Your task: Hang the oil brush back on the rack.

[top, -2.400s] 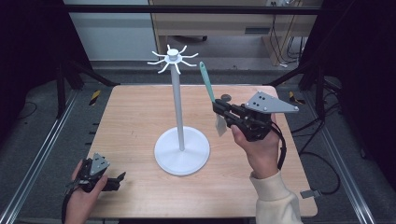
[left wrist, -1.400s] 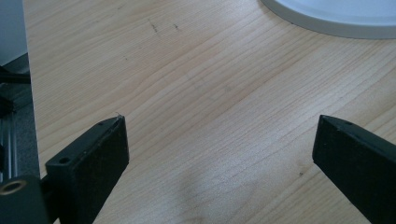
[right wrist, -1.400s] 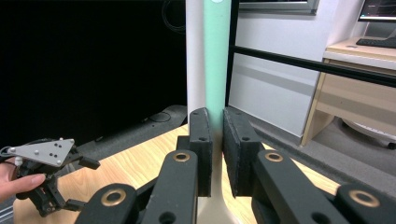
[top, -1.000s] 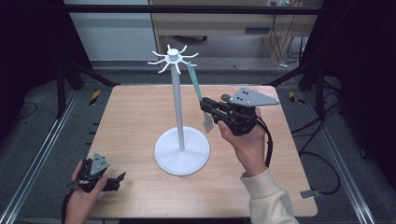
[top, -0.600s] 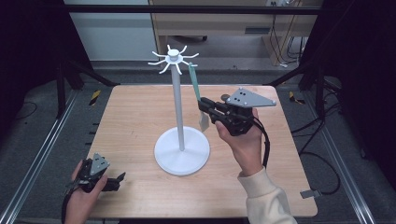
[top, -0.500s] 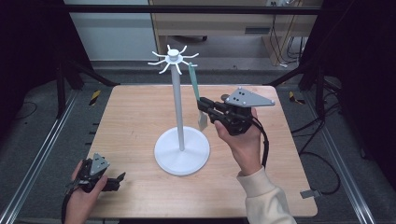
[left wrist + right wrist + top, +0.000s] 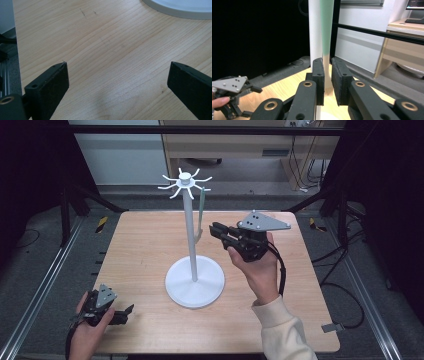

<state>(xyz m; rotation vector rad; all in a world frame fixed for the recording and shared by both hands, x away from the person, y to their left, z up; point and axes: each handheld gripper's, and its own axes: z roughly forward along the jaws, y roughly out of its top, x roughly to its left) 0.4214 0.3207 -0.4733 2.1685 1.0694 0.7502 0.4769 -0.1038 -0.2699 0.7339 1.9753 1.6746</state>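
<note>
The tabletop is carrying one tall white stand at its middle, round base down, a crown of hooks at the top. A green-handled brush is hanging just beside the pole on your right-hand side, its top up at the hooks, its long axis running straight down, bristles lowest and off the tabletop. That vertical line is what the coming move is turning on: you are holding the right gripper level, its fingers pointing across at the brush's lower end, so they are meeting the handle crosswise. This hand is plainly the nearer one. The left gripper is resting well apart at the near left corner of the tabletop, fingers spread wide and holding nothing. From the high view, the right fingertips are sitting just beside the brush, and whether they are touching it is hard to say. The right gripper view is giving you the closer read: the fingers are standing nearly together with a narrow slot between them, and the brush is dropping straight into that slot, its pale lower part and bristles showing in the gap, the pole just beyond. Whether the pads are pressing on it or merely flanking it, you cannot tell. The left gripper view is looking along its spread fingers at bare wood and the rim of the base.
</note>
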